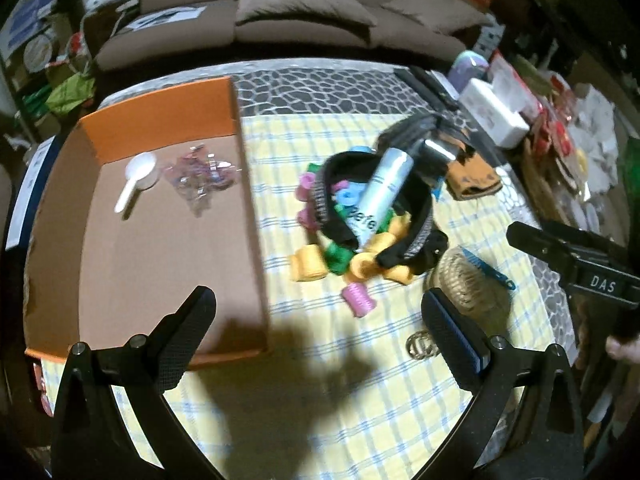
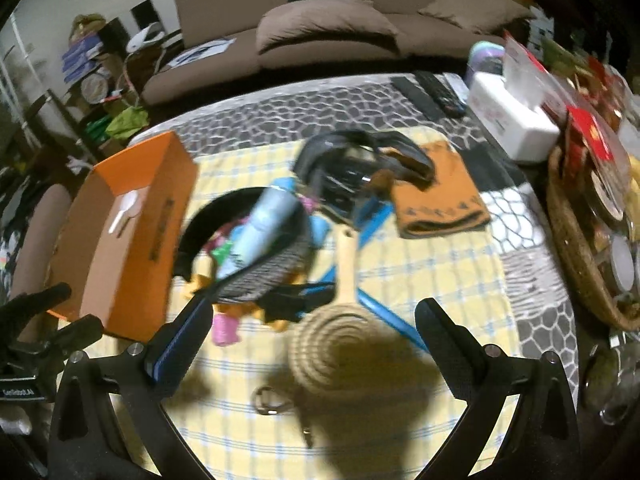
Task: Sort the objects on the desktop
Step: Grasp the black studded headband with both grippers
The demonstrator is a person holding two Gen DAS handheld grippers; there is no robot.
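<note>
An orange cardboard box (image 1: 160,120) lies open at the left; it holds a white scoop (image 1: 136,180) and a clear bag of small clips (image 1: 202,178). A black pouch (image 1: 416,208) in the middle holds a silver spray can (image 1: 384,196) and coloured hair rollers (image 1: 308,266). A pink roller (image 1: 360,300) lies loose in front. A round woven brush (image 2: 340,348) with a wooden handle, a blue comb (image 1: 486,268) and a key ring (image 1: 418,345) lie nearby. My left gripper (image 1: 318,312) is open and empty above the cloth. My right gripper (image 2: 316,324) is open and empty above the brush.
A folded orange cloth (image 2: 438,196) lies behind the pouch. A white tissue box (image 2: 512,116), remote controls (image 2: 434,92) and a wicker basket (image 2: 576,256) of clutter line the right side. A brown sofa (image 1: 280,12) stands behind the table.
</note>
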